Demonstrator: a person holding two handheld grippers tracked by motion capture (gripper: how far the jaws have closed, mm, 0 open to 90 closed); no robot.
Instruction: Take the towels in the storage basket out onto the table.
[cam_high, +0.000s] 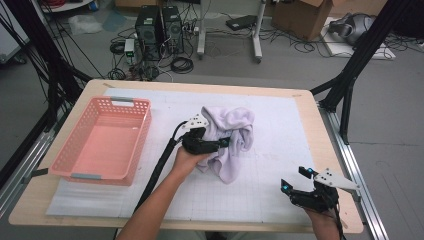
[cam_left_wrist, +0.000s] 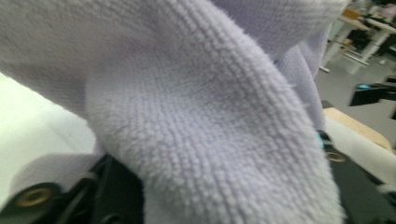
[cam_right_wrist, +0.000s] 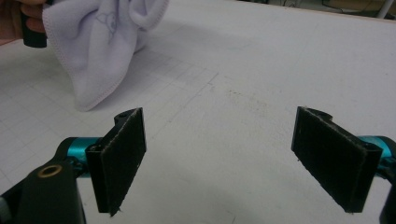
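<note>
the left gripper (cam_high: 226, 142) has its jaws pinched on a pale lilac towel (cam_high: 231, 141), holding it bunched and lifted above the middle of the desk (cam_high: 305, 107). in the left gripper view the towel (cam_left_wrist: 205, 116) drapes right over the jaws, its looped pile close to the camera, so the jaw tips themselves are hidden under the cloth. in the high view the towel hangs from the grip in loose folds, with its lower corner drooping toward the white gridded mat (cam_high: 270, 150) that covers most of the desk. whether that corner touches the mat cannot be told.

the right gripper (cam_high: 296, 181) is well apart from the towel, near the front right corner of the desk, with its jaws spread wide and nothing between them. in the right gripper view the right gripper (cam_right_wrist: 219, 154) shows its two black pads facing each other over bare mat (cam_right_wrist: 261, 70), and the towel (cam_right_wrist: 100, 51) hangs farther off at the upper left, held beside the person's left hand (cam_right_wrist: 18, 18).

a pink plastic basket (cam_high: 75, 150) sits on the left side of the desk, well clear of the towel. beyond the desk, on the floor, stand two black computer towers (cam_high: 160, 30) among loose cables, and a cardboard box (cam_high: 300, 17) lies farther right.
</note>
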